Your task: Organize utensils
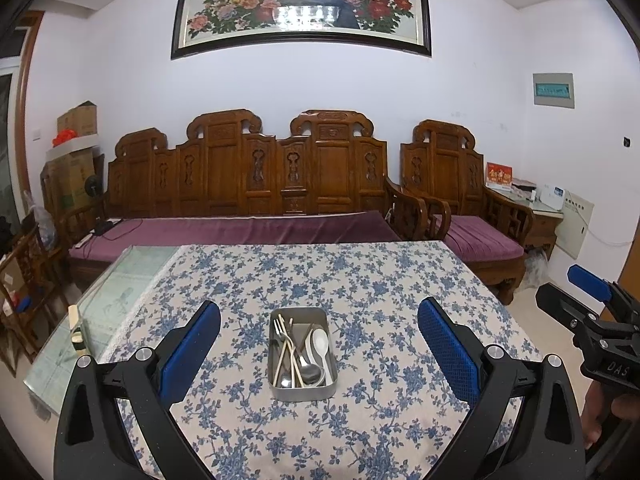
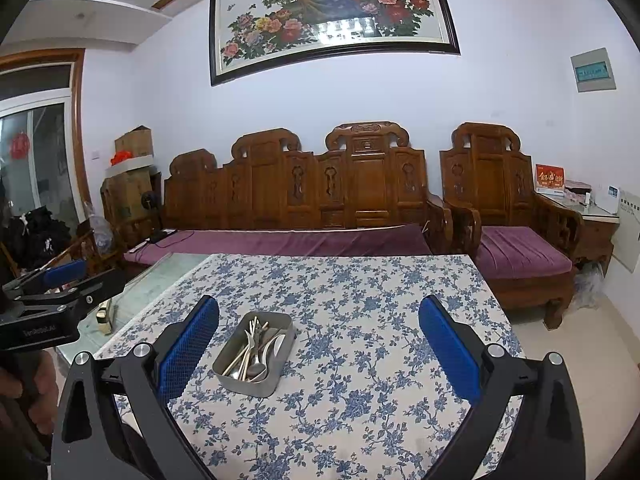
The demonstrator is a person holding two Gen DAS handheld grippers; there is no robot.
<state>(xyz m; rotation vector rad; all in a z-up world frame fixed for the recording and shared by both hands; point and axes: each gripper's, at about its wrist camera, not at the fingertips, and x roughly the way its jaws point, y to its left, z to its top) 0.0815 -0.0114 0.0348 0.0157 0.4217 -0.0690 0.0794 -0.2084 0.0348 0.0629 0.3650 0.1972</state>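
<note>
A grey metal tin (image 1: 276, 390) stands on the blue-flowered tablecloth (image 1: 360, 280). It holds metal spoons (image 1: 310, 372), a white plastic spoon (image 1: 322, 346), forks and pale chopsticks (image 1: 285, 350). My left gripper (image 1: 319, 334) is open and empty, held above the table with the tin between its fingers in view. My right gripper (image 2: 319, 336) is open and empty, to the right of the tin (image 2: 240, 382). Each gripper shows at the edge of the other's view: the right gripper (image 1: 588, 292) in the left wrist view, the left gripper (image 2: 64, 276) in the right wrist view.
The cloth covers most of a glass-topped table (image 1: 120, 280); a small pale object (image 1: 78, 330) sits on the bare glass at the left. A carved wooden sofa (image 1: 248, 184) with purple cushions stands behind the table, an armchair (image 1: 460, 200) at the right.
</note>
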